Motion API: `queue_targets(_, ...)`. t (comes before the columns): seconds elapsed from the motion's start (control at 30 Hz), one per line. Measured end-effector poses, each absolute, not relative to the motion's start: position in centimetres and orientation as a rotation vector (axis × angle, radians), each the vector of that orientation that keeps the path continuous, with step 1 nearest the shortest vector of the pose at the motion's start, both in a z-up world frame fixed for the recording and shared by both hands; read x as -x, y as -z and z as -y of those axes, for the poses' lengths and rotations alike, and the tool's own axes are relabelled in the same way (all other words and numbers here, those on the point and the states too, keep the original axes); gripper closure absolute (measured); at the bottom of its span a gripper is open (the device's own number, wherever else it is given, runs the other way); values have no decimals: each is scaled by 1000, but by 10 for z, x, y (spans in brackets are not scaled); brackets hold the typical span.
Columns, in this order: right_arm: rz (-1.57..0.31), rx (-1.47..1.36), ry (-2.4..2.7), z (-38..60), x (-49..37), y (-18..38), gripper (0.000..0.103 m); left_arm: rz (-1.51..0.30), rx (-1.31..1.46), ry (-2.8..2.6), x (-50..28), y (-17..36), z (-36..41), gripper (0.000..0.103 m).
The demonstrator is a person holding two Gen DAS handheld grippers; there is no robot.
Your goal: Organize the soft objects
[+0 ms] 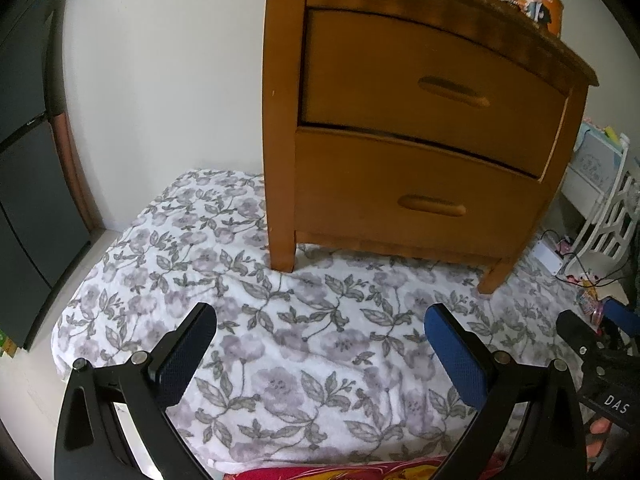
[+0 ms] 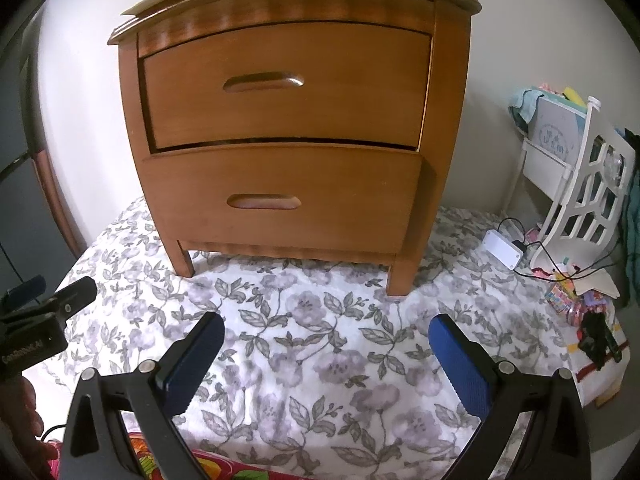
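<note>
— Right under my fingers lies the white fleece blanket with grey-purple flowers and leaves (image 1: 320, 344), spread flat on the floor. That's the soft thing I mean to tidy. A strip of red and yellow patterned cloth (image 1: 360, 472) peeks out at its near edge.

— And your tools?

— Both released. My left gripper (image 1: 320, 344) hangs over the blanket's middle with its blue pads wide apart, holding nothing. My right gripper (image 2: 326, 354) is the same, spread and empty, just beside it.

— What worries you?

— The brown wooden two-drawer nightstand (image 2: 288, 128). Its legs stand on the blanket's far part. If I pinch the near edge and pull, I judge the fleece will either jam or drag the nightstand, and the orange printed cup (image 1: 536, 4) on top could tip.

— Anything else?

— On the right, a small white box with black cables (image 2: 504, 248) lies by the blanket's edge, near a white lattice rack (image 2: 588, 196). A sweeping fold could snag those.
</note>
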State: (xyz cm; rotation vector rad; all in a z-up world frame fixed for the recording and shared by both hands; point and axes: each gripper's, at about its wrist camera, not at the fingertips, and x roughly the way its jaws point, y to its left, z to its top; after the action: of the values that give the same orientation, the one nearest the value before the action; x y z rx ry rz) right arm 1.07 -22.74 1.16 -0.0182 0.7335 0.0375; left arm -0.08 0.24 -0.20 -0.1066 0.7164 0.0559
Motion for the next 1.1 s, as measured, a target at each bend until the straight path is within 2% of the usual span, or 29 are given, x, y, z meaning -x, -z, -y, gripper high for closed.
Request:
queue_targets(0.5, -732, 26, -34, 225, -7, -17, 0, -673, 109, -32, 7, -12, 0, 0)
queue_targets(1.1, -746, 29, -30, 224, -6, -19, 0, -706, 120, -30, 8, -11, -1, 0)
